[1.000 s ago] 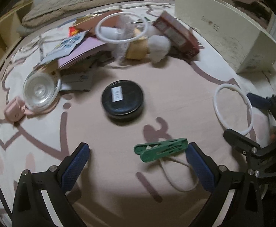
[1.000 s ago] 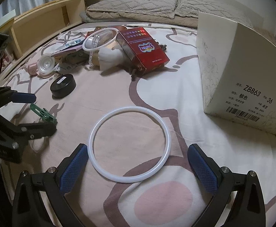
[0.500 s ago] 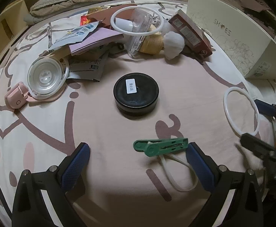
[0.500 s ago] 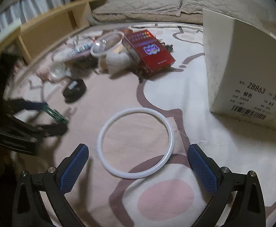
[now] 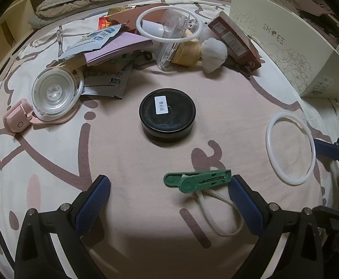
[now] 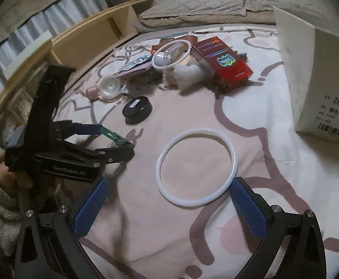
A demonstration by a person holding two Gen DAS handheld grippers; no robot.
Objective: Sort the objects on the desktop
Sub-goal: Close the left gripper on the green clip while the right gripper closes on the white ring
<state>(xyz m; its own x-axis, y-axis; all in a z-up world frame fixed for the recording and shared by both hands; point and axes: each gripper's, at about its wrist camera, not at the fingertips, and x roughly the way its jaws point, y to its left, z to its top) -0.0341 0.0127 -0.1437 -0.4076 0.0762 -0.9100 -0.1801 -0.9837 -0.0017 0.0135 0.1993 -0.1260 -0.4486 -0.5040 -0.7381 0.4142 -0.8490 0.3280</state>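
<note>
Left gripper (image 5: pixel 169 200) with jaws spread wide, holding nothing; a green clothespin (image 5: pixel 197 179) lies on the patterned bedsheet (image 5: pixel 53 162) between its fingertips, its tip just beside the right finger, over a pale cord loop (image 5: pixel 218 211). Right gripper (image 6: pixel 168 198) likewise wide open and empty, its fingers flanking the near edge of a white ring (image 6: pixel 196 166). Beyond: a black round tin (image 5: pixel 167 114), then a heap of packets, a red carton (image 6: pixel 222 61) and a second ring (image 5: pixel 169 24). Far right, a shoe box (image 5: pixel 285 39).
</note>
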